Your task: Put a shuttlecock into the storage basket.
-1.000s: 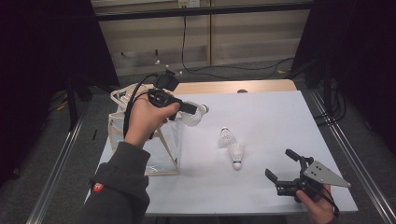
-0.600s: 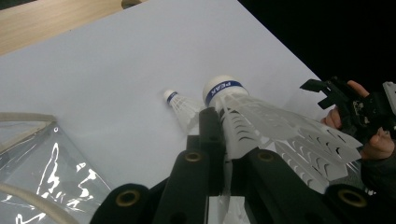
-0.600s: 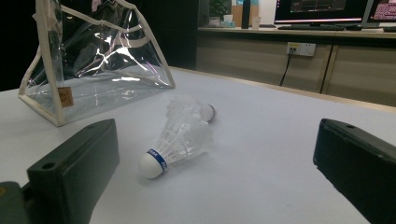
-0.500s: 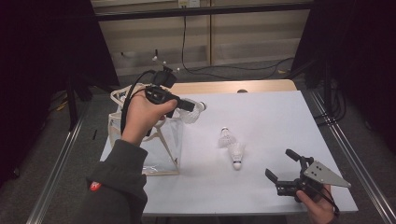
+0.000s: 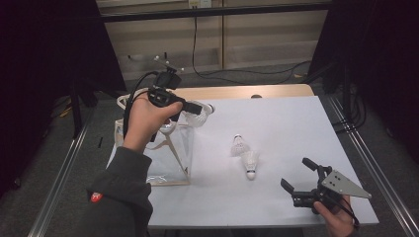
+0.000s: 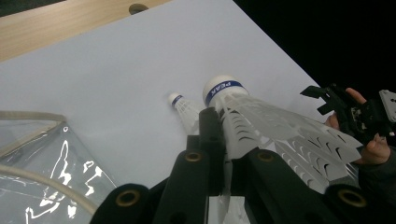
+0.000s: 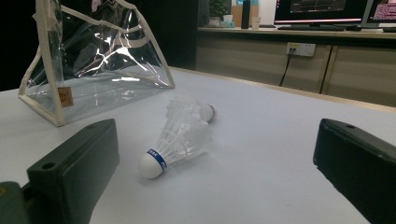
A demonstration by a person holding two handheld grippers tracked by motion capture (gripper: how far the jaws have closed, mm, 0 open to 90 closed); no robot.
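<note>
On the cork of the shuttlecock (image 6: 261, 126) that our left gripper (image 6: 224, 154) holds by the feather skirt, we read a blue band with the white letters "PEAK"; the jaws are closed tight on it. In the high view this left gripper (image 5: 195, 106) is raised over the left part of the desk (image 5: 276, 207), just beside the open top of the clear bag (image 5: 170, 158), and the held shuttlecock (image 5: 201, 114) is half covered by the hand. Two more shuttlecocks (image 5: 245, 157) lie touching each other near the middle of the desk; the nearer one (image 7: 180, 140) also has a blue band, but its writing is too small for us to read. The bag (image 7: 93, 70) has a small brown label whose text we cannot make out. Our right gripper (image 5: 302, 178) is near the front right corner of the desk, jaws wide apart, holding nothing. The far right part of the desk is free, and a wooden strip (image 5: 247, 92) runs along the far edge. Monitors at the top of the right gripper view are cut off.
</note>
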